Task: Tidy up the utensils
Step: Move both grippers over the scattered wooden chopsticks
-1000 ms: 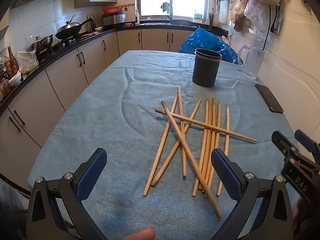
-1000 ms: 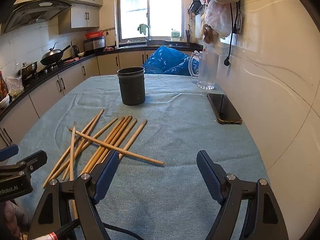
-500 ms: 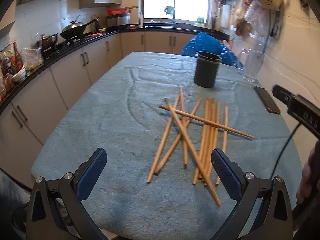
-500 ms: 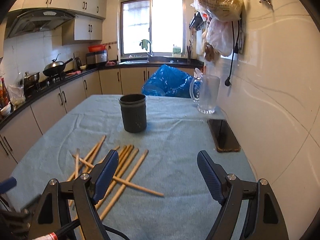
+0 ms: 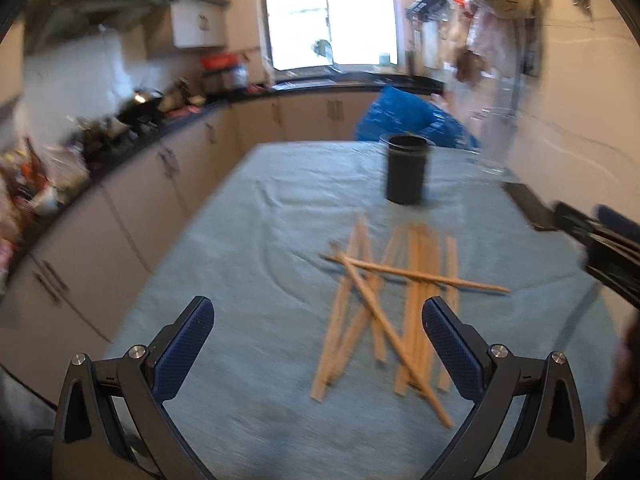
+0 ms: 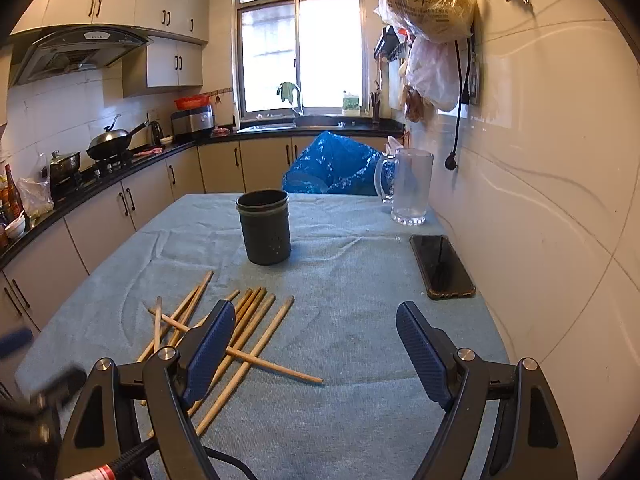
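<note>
Several wooden chopsticks (image 5: 394, 300) lie scattered and crossed on the blue-grey tablecloth (image 5: 260, 240); they also show in the right wrist view (image 6: 240, 332). A dark cylindrical holder (image 5: 406, 170) stands upright beyond them, also in the right wrist view (image 6: 265, 226). My left gripper (image 5: 318, 344) is open and empty, above the near end of the table, left of the pile. My right gripper (image 6: 310, 350) is open and empty, above the table to the right of the pile; it shows at the right edge of the left wrist view (image 5: 600, 236).
A black phone (image 6: 440, 266) lies by the right wall. A glass pitcher (image 6: 408, 186) stands behind it. A blue plastic bag (image 6: 336, 166) sits at the table's far end. Kitchen cabinets (image 6: 120, 204) run along the left.
Both grippers have risen and tilted up, so the views look further across the table. The left view is now motion-blurred. The chopsticks and the holder have not moved.
</note>
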### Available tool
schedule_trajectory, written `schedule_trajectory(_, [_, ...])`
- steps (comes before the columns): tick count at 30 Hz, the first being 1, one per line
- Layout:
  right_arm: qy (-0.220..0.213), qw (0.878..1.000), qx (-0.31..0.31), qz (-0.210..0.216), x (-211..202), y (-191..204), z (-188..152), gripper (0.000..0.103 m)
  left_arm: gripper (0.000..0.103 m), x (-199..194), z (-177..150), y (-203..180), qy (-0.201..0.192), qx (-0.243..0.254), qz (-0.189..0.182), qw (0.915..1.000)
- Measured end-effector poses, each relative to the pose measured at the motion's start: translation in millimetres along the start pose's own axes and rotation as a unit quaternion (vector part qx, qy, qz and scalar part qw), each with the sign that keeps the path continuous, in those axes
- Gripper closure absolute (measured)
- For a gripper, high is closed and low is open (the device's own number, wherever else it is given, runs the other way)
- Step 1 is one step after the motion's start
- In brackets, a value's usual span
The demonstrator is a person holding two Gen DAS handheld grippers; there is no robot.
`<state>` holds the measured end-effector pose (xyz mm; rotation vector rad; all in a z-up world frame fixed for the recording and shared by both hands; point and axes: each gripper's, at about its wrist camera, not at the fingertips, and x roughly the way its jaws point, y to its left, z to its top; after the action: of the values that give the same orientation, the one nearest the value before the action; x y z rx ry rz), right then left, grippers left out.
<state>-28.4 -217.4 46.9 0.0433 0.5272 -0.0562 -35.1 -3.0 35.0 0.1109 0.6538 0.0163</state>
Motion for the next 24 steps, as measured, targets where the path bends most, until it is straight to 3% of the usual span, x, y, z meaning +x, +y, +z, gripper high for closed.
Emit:
schedule_trajectory(9, [-0.002,1.0,-0.004,0.012,-8.1,4.6,-2.6,0.016,0.0,10.4,-0.9,21.1,0.029,-0.024,0.023,0.999])
schedule_trajectory(24, [0.016,0.999,-0.015,0.024,-13.4,12.6,-16.4,0.016,0.0,6.0,-12.8,19.0,0.043,-0.023,-0.003,0.9988])
